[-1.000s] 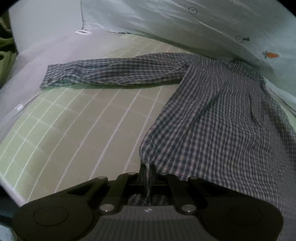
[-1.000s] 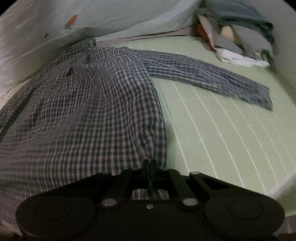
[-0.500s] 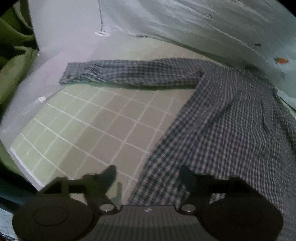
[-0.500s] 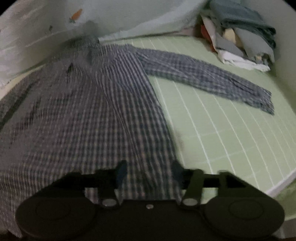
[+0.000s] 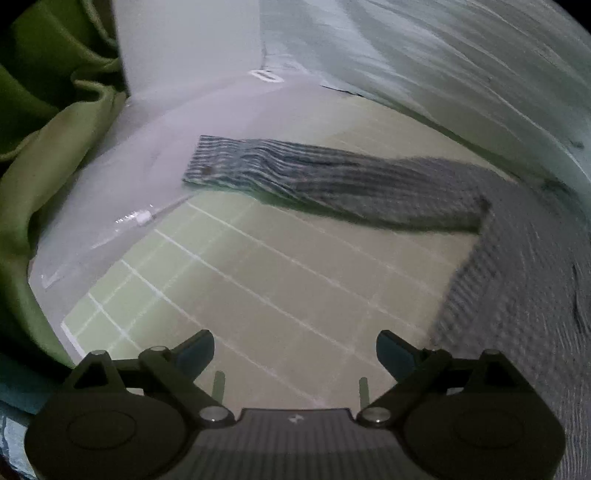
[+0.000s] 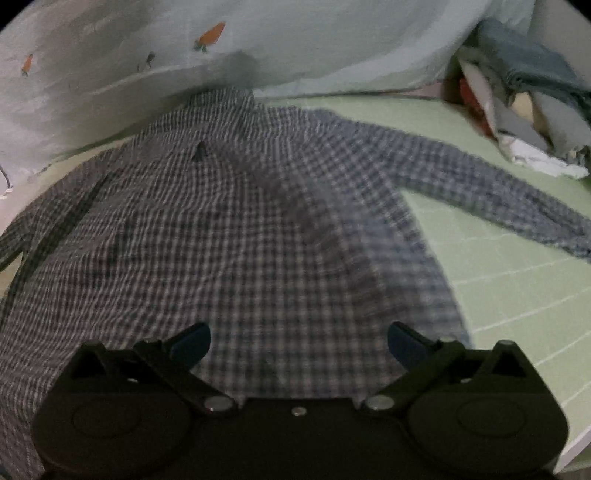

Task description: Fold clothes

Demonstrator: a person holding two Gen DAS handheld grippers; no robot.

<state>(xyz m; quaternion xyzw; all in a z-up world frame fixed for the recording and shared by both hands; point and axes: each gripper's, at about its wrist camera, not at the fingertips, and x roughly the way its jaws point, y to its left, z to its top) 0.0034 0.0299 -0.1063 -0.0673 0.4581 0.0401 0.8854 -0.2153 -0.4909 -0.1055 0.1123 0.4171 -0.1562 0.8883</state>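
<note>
A dark checked long-sleeved shirt (image 6: pixel 236 236) lies flat on the green gridded mat (image 6: pixel 509 280), collar toward the far wall. Its one sleeve (image 5: pixel 314 177) stretches out to the left in the left wrist view, its other sleeve (image 6: pixel 491 192) to the right in the right wrist view. My left gripper (image 5: pixel 295 350) is open and empty, above bare mat to the left of the shirt's body (image 5: pixel 524 295). My right gripper (image 6: pixel 299 341) is open and empty, above the lower part of the shirt's body.
A pale sheet with carrot prints (image 6: pixel 210 33) hangs behind the shirt. A pile of folded clothes (image 6: pixel 524 103) sits at the far right. Green fabric (image 5: pixel 44 155) bunches at the left beside a white surface (image 5: pixel 147 155). The mat's front edge (image 6: pixel 576 439) is at the lower right.
Both grippers were shut on the shirt's bottom hem one second ago. Both have opened, let it go and moved forward; the left has swung toward the outstretched sleeve.
</note>
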